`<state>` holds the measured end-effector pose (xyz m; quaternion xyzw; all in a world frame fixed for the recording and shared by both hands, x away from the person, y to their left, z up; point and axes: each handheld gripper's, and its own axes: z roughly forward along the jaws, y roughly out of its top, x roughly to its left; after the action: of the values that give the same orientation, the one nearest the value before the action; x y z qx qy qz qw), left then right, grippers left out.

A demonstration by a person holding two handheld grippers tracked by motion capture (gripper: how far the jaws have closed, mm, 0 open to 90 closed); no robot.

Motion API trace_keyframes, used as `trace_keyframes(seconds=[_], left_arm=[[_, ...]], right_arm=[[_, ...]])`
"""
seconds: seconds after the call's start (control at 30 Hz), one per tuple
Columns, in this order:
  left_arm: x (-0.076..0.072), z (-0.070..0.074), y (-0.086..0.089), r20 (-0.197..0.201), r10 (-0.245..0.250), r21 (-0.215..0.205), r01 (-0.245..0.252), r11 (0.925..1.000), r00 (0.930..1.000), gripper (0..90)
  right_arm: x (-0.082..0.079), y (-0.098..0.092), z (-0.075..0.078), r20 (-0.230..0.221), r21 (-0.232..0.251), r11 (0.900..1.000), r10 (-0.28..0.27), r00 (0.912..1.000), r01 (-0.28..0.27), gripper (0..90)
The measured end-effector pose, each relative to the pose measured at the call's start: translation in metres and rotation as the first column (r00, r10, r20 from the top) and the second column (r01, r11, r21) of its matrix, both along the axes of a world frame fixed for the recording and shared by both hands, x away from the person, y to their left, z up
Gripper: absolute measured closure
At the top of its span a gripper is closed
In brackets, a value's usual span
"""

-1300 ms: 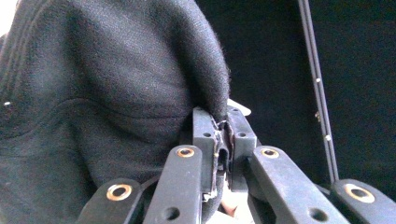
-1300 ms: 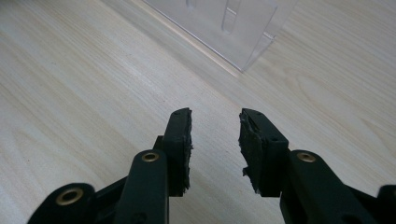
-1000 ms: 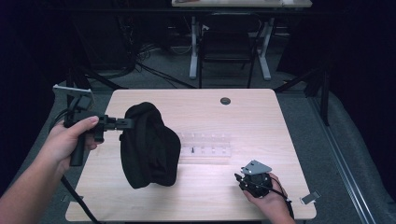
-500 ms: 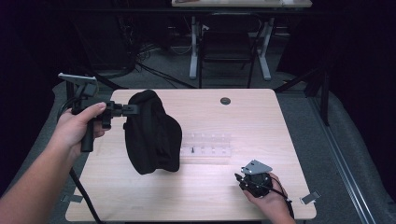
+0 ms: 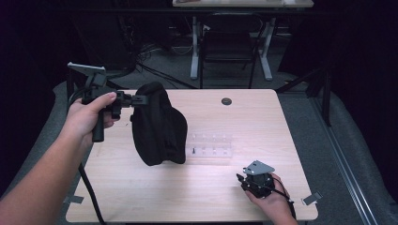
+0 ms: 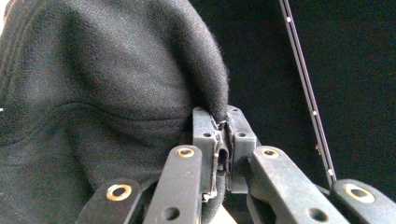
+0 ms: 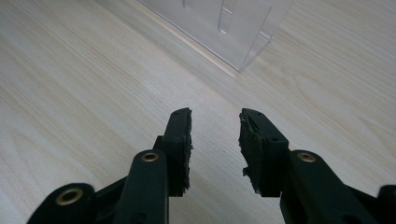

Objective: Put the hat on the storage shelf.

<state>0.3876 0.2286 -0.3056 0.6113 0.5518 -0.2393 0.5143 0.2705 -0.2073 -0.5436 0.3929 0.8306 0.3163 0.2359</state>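
Left gripper point(image 5: 141, 99) clamped on black fabric bag point(image 5: 157, 126), far left. Right gripper point(image 7: 215, 140) jaws apart, empty, near clear plastic box point(image 5: 211, 145). No legible writing.

high view overhead, tongs views close

left hand-held gripper point(image 5: 141, 99) raised, jaws clamped, right hand-held gripper point(image 7: 215, 140) low, jaws apart

Left gripper point(image 5: 143, 99): in my raised left hand point(image 5: 89, 117), pinching the top edge of the black bag point(image 5: 157, 126).
Bag: hangs over the table point(image 5: 141, 197), beside a clear box point(image 5: 212, 145).
Right gripper point(image 5: 246, 180): resting low, near the front edge.
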Motion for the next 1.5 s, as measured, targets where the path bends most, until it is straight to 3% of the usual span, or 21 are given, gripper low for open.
trace_keyframes(seconds=[0.67, 0.77, 1.0, 1.5], left_arm=[[0.020, -0.003, -0.023, -0.012, 0.017, 0.022, -0.017, 0.9996, 0.9998, 85.5], [0.021, -0.004, -0.028, -0.011, 0.021, 0.047, -0.020, 0.9987, 0.9997, 85.4], [0.025, -0.007, -0.037, -0.014, 0.016, 0.059, -0.015, 0.9982, 0.9998, 85.4], [0.023, -0.003, -0.040, -0.003, 0.040, 0.102, -0.039, 0.9940, 0.9992, 85.3]], right_arm=[[0.000, -0.003, 0.002, 0.006, -0.011, 1.000, 0.003, 1.0000, -0.003, 63.7], [0.000, -0.004, 0.002, 0.005, -0.005, 1.000, 0.001, 1.0000, 0.000, 63.7], [0.000, -0.004, 0.002, 0.009, 0.002, 1.000, -0.001, 1.0000, 0.000, 63.6], [0.001, -0.004, 0.002, 0.014, 0.003, 1.000, -0.001, 0.9999, 0.001, 63.7]])
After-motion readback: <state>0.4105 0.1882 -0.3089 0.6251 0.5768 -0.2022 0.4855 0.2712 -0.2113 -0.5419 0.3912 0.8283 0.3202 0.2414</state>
